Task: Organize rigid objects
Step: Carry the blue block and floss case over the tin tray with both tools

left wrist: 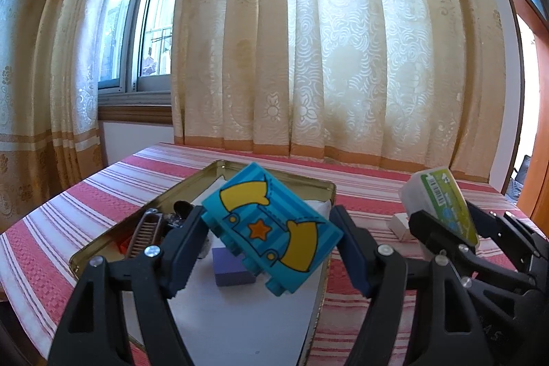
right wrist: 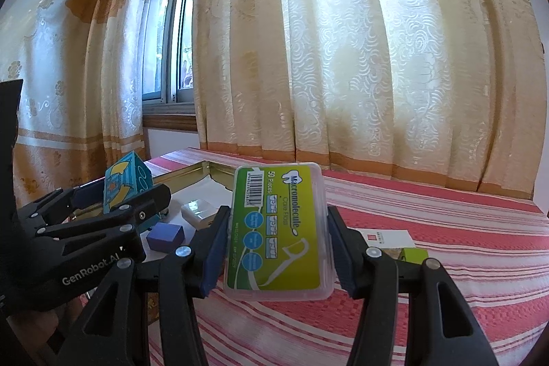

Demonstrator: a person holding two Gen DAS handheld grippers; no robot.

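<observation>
My left gripper (left wrist: 271, 228) is shut on a teal toy brick (left wrist: 274, 222) printed with yellow arms and an orange star. It holds the brick tilted in the air over a gold tin tray (left wrist: 295, 179) lined in white. My right gripper (right wrist: 278, 246) is shut on a clear floss-pick box (right wrist: 279, 228) with a green label, held upright above the striped tablecloth. In the left wrist view the floss box (left wrist: 442, 204) and right gripper (left wrist: 446, 228) are to the right of the tray. In the right wrist view the left gripper (right wrist: 120, 198) and teal brick (right wrist: 125, 184) are at the left.
In the tray lie a purple block (left wrist: 231, 266) and a brown comb (left wrist: 144, 234) among dark items. A small white box (left wrist: 399, 225) rests on the red striped tablecloth (right wrist: 446, 228). A white card (right wrist: 384, 237) and a green box (right wrist: 415, 254) lie behind my right finger. Curtains hang behind the table.
</observation>
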